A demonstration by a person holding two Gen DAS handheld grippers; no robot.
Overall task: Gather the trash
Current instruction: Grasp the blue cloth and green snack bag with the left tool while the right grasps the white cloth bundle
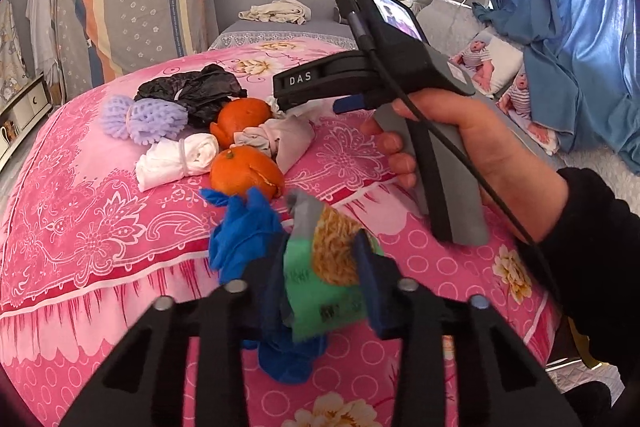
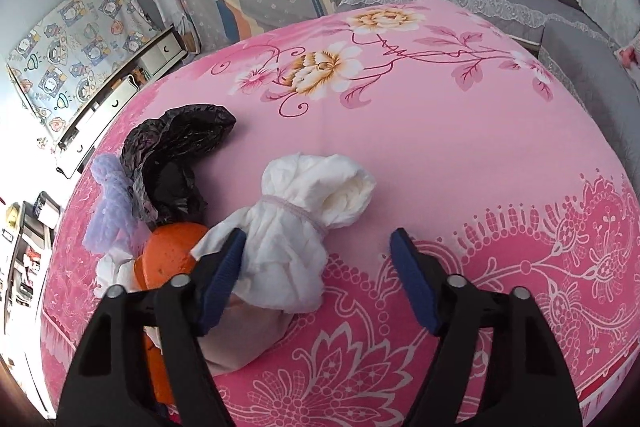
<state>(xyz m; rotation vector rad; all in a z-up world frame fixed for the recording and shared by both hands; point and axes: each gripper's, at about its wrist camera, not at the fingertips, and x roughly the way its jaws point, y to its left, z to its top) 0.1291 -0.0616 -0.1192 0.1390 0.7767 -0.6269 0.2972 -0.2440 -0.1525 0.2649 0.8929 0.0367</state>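
I am holding my left gripper (image 1: 324,291) closed down on a green snack wrapper (image 1: 320,279), the blue pads pressing its two flat sides so the thin film stands on edge between them rather than slipping flat onto the cloth. A crumpled blue glove (image 1: 244,235) is lying just beside and partly under the wrapper; I cannot tell whether any of it is also caught in the pads. My right gripper (image 2: 320,279) is standing roughly half open, holding nothing: its left pad is touching the edge of a white tissue bundle (image 2: 304,223) tied at the waist with a band, while the right pad is well clear over bare cloth, so the bundle is sitting off-centre in the gap. I judge this gap suits the bundle's width, and shifting toward the bundle should centre it before closing. My right hand (image 1: 452,143) is wrapping the grey handle, pointing that tool down at the heap. The remaining trash is lying clustered on the pink bedspread (image 2: 420,131): two pieces of orange peel (image 1: 246,171), a beige wad (image 1: 280,139), a second white bundle (image 1: 176,159), a purple foam net (image 1: 144,119) and a black plastic bag (image 2: 176,155), which may be meant to receive the trash. No piece is collected yet.
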